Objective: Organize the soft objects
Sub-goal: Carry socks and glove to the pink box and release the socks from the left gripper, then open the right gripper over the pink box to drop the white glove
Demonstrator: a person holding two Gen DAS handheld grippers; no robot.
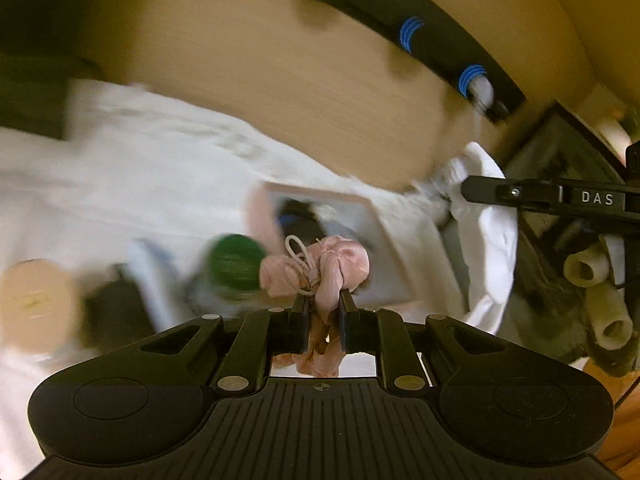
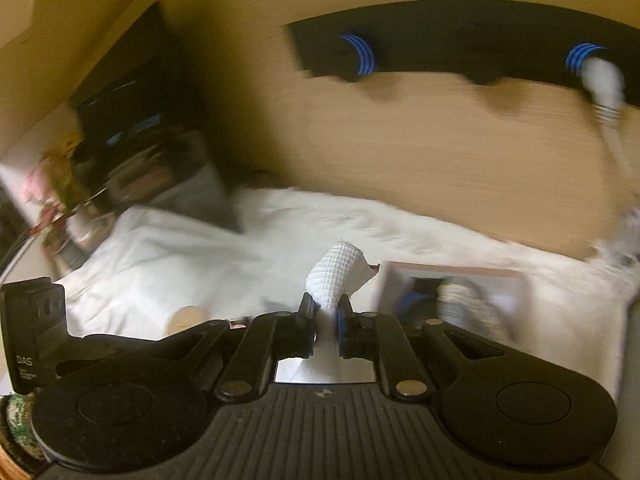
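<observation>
Black ribbed gripper body fills the bottom of both wrist views. Left gripper (image 1: 325,307) has its jaws clamped on a pink crumpled fabric pouch with a cream drawstring (image 1: 320,270); fabric bunches above the fingertips and hangs down between the fingers. Just beyond it, blurred, sits a green round yarn-like ball (image 1: 236,265), touching or very near the pouch, can't tell which. Behind that, a pale pink-rimmed rectangular tray (image 1: 370,224) holds dark and blue items, too blurred to name. All of it lies on a white rumpled cloth (image 1: 152,176) over the surface, against a tan wood-grain wall (image 1: 280,80) carrying a black rail with blue rings (image 1: 412,36). Round tan wooden disc (image 1: 36,304) sits far left.

Right gripper (image 2: 325,312) is pinched tight on a white waffle-textured cloth (image 2: 340,272), which stands up above the fingertips and trails down between the fingers. Same tray (image 2: 512,280) lies right of it on the white cloth (image 2: 160,248). Right gripper also shows at the left view's right edge (image 1: 464,190). Heavy motion blur throughout.
</observation>
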